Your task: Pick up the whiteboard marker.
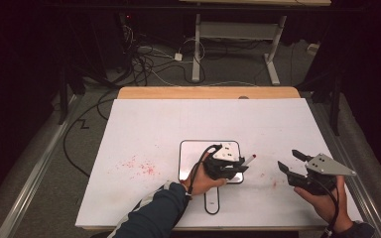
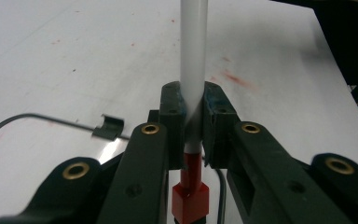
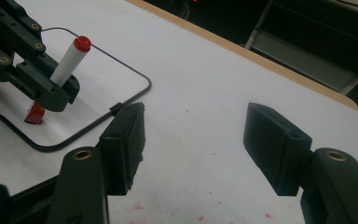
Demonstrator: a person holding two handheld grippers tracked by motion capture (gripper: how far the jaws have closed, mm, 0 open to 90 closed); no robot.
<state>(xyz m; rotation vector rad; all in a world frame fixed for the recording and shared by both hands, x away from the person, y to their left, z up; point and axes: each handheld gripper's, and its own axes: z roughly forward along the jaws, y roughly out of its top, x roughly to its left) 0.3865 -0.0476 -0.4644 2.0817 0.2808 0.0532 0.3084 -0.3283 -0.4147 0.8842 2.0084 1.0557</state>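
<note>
— Dark floor and tangled cables lay beyond the far edge of your table [image 1: 129, 129], whose white sheet carried red specks at about nine o'clock from the centre. What did your left gripper [image 1: 235, 167] have?

— You had it clamped on a white marker [image 2: 193, 70]. In the left gripper view both pads pressed the barrel from either side, with the red cap [image 2: 191, 196] below the jaws, nearest the camera. From above, the marker's far end poked out toward two o'clock from your left hand [image 1: 203, 183].

— And where was that relative to the small whiteboard [image 1: 191, 153]?

— You held the marker over the board's right-hand part, near the table's middle; the board's black handle pointed toward six o'clock. Whether the cap end touched the board, I could not tell.

— Your right gripper [image 1: 292, 161]?

— You kept it at roughly three o'clock from the board, well apart from the marker. Its jaws stood spread with nothing between them, bare sheet showing through the gap in the right gripper view, and a few red flecks lay on the sheet near them.
</note>
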